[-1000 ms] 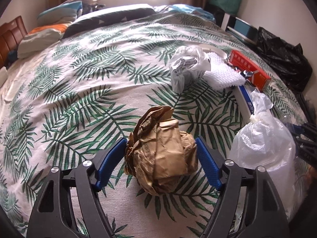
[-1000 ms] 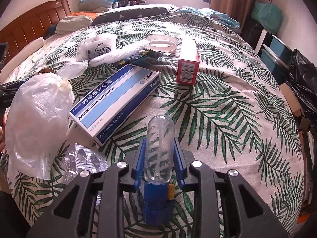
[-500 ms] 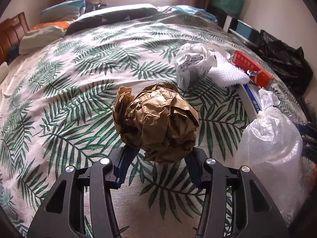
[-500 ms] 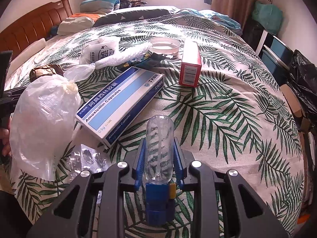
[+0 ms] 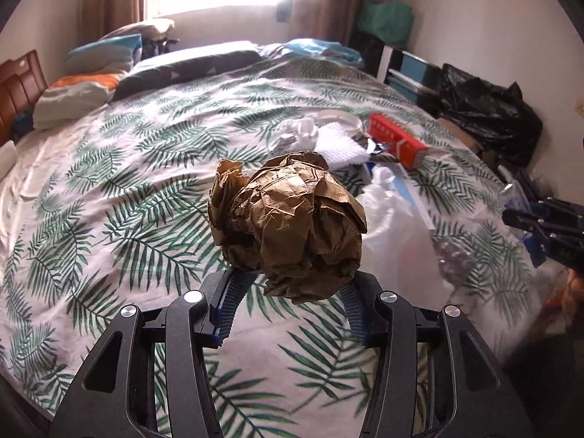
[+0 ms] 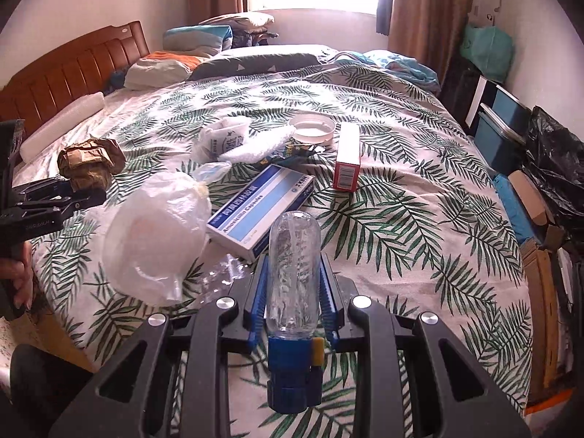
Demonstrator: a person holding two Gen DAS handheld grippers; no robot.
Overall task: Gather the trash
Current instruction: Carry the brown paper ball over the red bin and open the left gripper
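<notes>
My left gripper (image 5: 292, 288) is clamped on one brown paper ball (image 5: 288, 226), its ribbed blue pads (image 5: 231, 294) pressing the ball's lower sides, and the ball hangs clear above the bedspread (image 5: 127, 189). My right gripper (image 6: 292, 281) is clamped on one clear plastic bottle (image 6: 292, 273), blue cap toward the camera, base pointing out over the bed; both pads sit flat against its sides.

From the right wrist, the paper ball also shows at far left, held up at the tips of my left gripper, with my hand (image 6: 16, 277) on the handle below.

On the bedspread lie the rest. One puffed clear bag (image 6: 160, 241) sits just left of the bottle, and one silver blister pack (image 6: 222, 277) lies at its foot. One blue-and-white capsule box (image 6: 262, 206) lies flat beside the bag. One red box (image 6: 346, 157) lies beyond it, apart from the blue one. One round white lid (image 6: 311, 129) rests further back, with a white knitted cloth (image 6: 255, 149) and one crumpled white wrapper (image 6: 226, 138) to its left. A dark foil scrap (image 6: 292, 155) lies between cloth and blue box; I cannot tell what it is.

Beyond the bed's right edge, one black bag (image 6: 554, 168) slumps against the wall beside blue bins (image 6: 507, 135). At the head I count three pillows (image 6: 252, 62) and a folded heap of bedding.
</notes>
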